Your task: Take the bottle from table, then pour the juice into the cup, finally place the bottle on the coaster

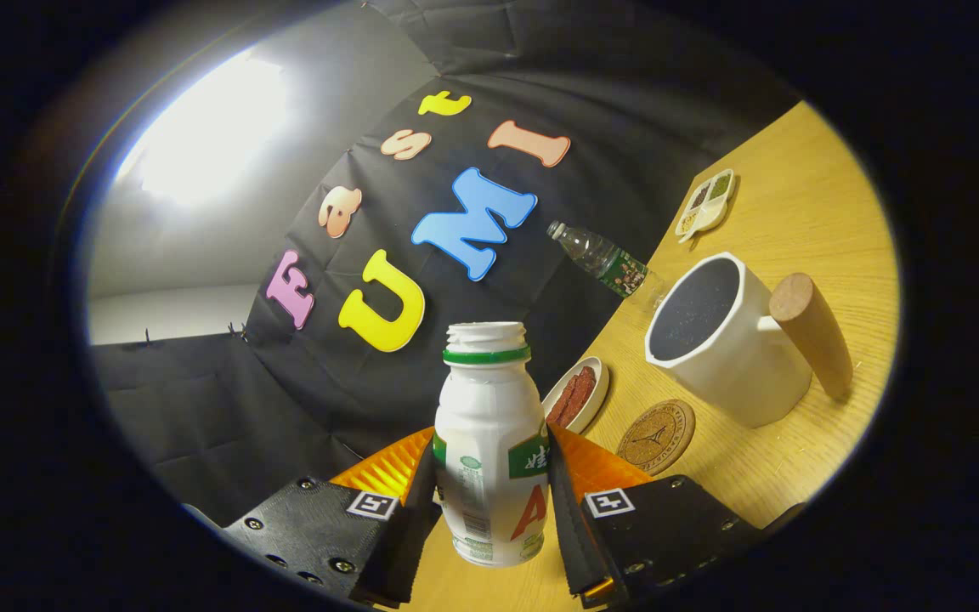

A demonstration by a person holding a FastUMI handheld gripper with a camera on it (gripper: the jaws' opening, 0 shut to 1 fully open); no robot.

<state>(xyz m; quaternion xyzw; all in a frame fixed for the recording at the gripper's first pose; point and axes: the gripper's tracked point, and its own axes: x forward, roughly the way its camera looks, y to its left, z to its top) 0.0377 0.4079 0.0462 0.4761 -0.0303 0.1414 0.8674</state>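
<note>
- Jaws [489, 510] are clamping the bottle [491, 442]; both pads are pressing its sides, low on the body.
- Bottle is sitting between the jaws, cap off, mouth open, green neck ring showing.
- View is tilting hard, so the worktop [804, 195] is slanting up to the right; bottle looks lifted clear of it, though its base contact can't be told for sure.
- Step 1 (take bottle): judging it done.
- Cup [723, 340] is standing ahead and to the right of the jaws, white, wooden handle [812, 331] pointing away to the right. Inside is looking dark; can't tell if juice is in yet.
- Step 2 (pour): bottle mouth is well apart from the cup rim, not over it — judging pour as not yet done or just starting w/ the tilt.
- Coaster [656, 436] is lying just ahead-right of the jaws, near the cup base, bare.
- Step 3 (bottle on coaster): left to do.
- Other stuff beyond the jaws: small dish [576, 395] w/ red slices, water bottle [607, 259], divided tray [706, 202] further off.
</note>
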